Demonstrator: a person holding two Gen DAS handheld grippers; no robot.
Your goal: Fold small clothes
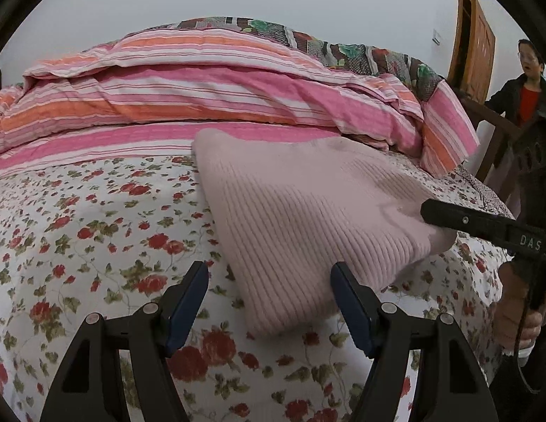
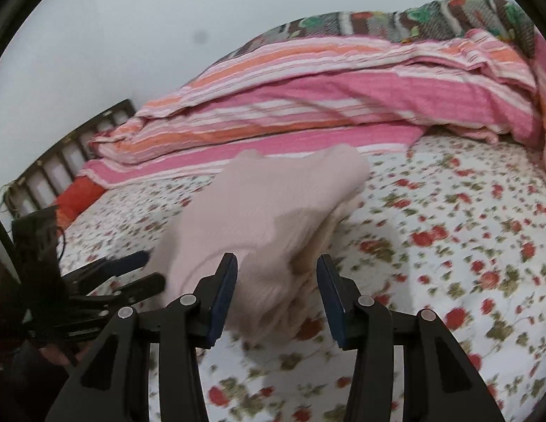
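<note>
Item: pink knit (image 1: pixel 301 225), folded in layers, lying on the floral sheet (image 1: pixel 79 232) just below the striped quilt (image 1: pixel 202 95); its near corner sits at 12 o'clock from my left gripper (image 1: pixel 269 302).

Left gripper: jaws apart, nothing between the pads; the right finger (image 1: pixel 350 302) sits at the knit's edge, whether touching I cannot tell.

Right gripper (image 2: pixel 276 295): jaws apart, straddling the knit's near end, pads not visibly pressing. The view is blurred.

Risks, as I judge them:
- Closing on the top layer only would peel the stack open.
- The stacked edges at 1 o'clock in the right view look loose; a drag could fan them.
- The two grippers are close together; they could collide.
</note>
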